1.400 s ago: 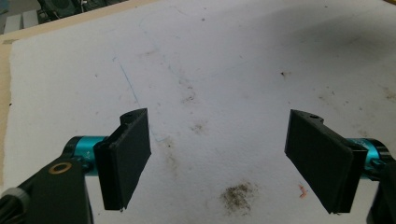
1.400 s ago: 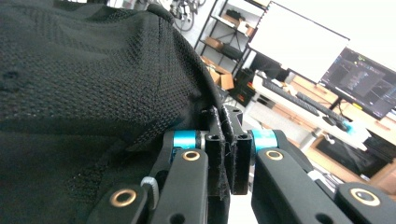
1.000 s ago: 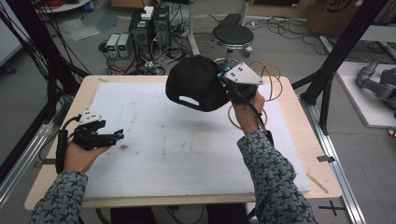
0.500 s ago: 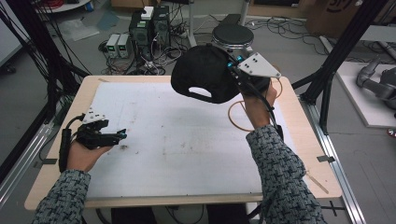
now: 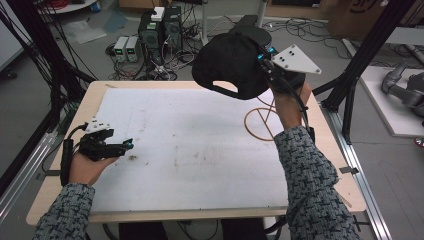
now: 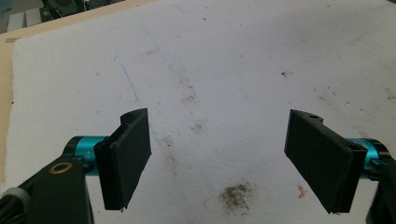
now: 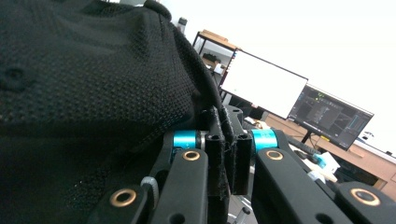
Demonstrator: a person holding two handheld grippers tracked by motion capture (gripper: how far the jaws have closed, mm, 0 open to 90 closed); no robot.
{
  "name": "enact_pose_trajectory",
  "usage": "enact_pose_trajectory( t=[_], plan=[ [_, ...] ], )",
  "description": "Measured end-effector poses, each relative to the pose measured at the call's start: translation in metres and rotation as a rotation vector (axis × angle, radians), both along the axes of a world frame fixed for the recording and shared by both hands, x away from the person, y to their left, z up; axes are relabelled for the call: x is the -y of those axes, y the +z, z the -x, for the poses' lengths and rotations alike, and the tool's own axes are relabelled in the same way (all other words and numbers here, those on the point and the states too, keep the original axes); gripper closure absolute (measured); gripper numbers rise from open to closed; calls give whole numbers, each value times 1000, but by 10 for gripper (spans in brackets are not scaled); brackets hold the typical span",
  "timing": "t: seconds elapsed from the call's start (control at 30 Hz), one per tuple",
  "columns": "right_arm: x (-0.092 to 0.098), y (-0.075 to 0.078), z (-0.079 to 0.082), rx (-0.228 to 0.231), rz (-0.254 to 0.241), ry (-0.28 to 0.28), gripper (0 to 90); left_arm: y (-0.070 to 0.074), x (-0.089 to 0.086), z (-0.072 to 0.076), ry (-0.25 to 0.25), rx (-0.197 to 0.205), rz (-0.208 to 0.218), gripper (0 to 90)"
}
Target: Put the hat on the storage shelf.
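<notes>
- We see the right gripper [image 5: 263, 62] raised above the far right part of the table [image 5: 60, 185], in the person's right hand [image 5: 290, 102].
- Its jaws are pressed together on a fold of the black cap [image 5: 230, 62]; the right gripper view shows the pads clamped on the cap's [image 7: 84, 70] mesh fabric at its edge.
- The cap hangs in the air to the left of the right gripper, clear of the table, over the table's far edge. Its opening and rear strap face the near side.
- We see the left gripper [image 5: 125, 146] at the near left of the table, held low in the left hand [image 5: 87, 167], pointing right.
- Its jaws are spread wide with nothing between them; the left gripper view shows both pads [image 6: 133, 154] well apart above the stained white mat [image 6: 233, 70].
- The white mat [image 5: 190, 150] covers most of the tabletop.
- An orange cable loop [image 5: 260, 125] lies on the mat at the right, below the raised cap.
- Two monitors [image 7: 299, 102] appear behind the right gripper in its own view.
</notes>
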State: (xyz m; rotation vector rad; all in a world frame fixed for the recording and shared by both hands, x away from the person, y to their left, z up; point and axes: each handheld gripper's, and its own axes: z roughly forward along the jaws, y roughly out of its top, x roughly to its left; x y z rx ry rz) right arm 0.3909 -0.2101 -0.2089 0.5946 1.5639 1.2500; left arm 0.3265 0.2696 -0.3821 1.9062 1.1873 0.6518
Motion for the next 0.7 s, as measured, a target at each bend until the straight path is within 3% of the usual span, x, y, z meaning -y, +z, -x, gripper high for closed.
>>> enact_pose_trajectory(
  t=[0.7],
  plan=[
    [41, 22, 3, 73, -22, -37, 888, -1, 2, -2, 2, -4, 8, 229]
  ],
)
